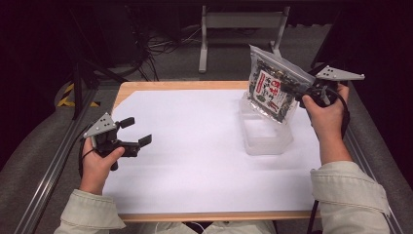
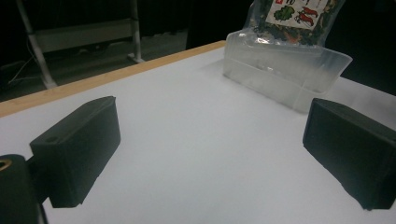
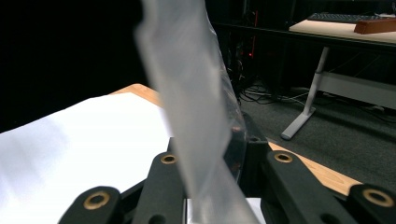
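Right gripper (image 1: pixel 303 93), upper right of the high view: jaws clamped on the edge of the bag (image 1: pixel 272 90), held tilted in the air, its lower end over the clear tub (image 1: pixel 265 134) right of centre. Left gripper (image 1: pixel 132 131), lower left: jaws wide apart, nothing between them, over the white sheet (image 1: pixel 195 161).

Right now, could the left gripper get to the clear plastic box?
Probably yes. The left gripper is open, holds nothing, and bare white table lies between it and the clear plastic box.
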Demonstrator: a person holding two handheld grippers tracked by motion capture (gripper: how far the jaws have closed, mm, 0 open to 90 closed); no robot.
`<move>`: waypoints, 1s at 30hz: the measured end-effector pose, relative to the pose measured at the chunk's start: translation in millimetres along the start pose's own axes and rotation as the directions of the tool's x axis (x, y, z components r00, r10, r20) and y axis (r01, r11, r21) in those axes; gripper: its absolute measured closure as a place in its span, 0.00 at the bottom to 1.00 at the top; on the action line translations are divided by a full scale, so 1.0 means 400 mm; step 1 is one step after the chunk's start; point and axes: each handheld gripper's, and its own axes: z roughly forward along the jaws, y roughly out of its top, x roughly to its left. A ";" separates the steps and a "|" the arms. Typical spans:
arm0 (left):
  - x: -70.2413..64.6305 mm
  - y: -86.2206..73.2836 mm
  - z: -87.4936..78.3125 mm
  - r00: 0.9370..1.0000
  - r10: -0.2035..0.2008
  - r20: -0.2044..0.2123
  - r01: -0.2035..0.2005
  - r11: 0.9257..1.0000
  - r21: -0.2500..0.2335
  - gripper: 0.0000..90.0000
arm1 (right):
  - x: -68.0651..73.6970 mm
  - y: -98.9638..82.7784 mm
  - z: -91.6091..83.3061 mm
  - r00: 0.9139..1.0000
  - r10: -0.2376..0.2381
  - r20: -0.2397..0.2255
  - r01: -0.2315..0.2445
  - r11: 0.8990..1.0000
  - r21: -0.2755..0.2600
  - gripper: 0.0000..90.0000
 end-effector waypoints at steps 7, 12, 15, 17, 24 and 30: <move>-0.001 0.000 0.001 1.000 0.001 0.000 -0.001 1.000 0.002 0.05 | -0.001 -0.012 0.001 1.000 0.018 -0.002 -0.018 1.000 0.011 0.84; -0.002 -0.001 0.003 1.000 -0.001 -0.001 0.001 1.000 0.003 0.05 | 0.004 -0.021 0.007 1.000 0.022 0.000 -0.022 0.998 0.052 0.84; -0.002 -0.001 0.003 1.000 0.000 0.002 0.000 1.000 0.005 0.05 | 0.008 -0.033 0.021 1.000 0.013 0.013 -0.014 0.996 0.093 0.84; -0.002 -0.001 0.002 1.000 -0.001 0.000 0.001 1.000 0.003 0.05 | 0.009 -0.043 0.028 1.000 0.014 0.013 -0.015 0.995 0.099 0.84; 0.000 -0.003 0.003 1.000 -0.002 -0.002 0.002 1.000 0.004 0.05 | 0.011 -0.059 0.031 1.000 0.022 0.002 -0.022 0.996 0.083 0.84; -0.001 -0.003 0.003 1.000 -0.001 -0.001 0.001 1.000 0.007 0.05 | 0.014 -0.070 0.032 0.999 0.033 -0.002 -0.033 0.997 0.075 0.84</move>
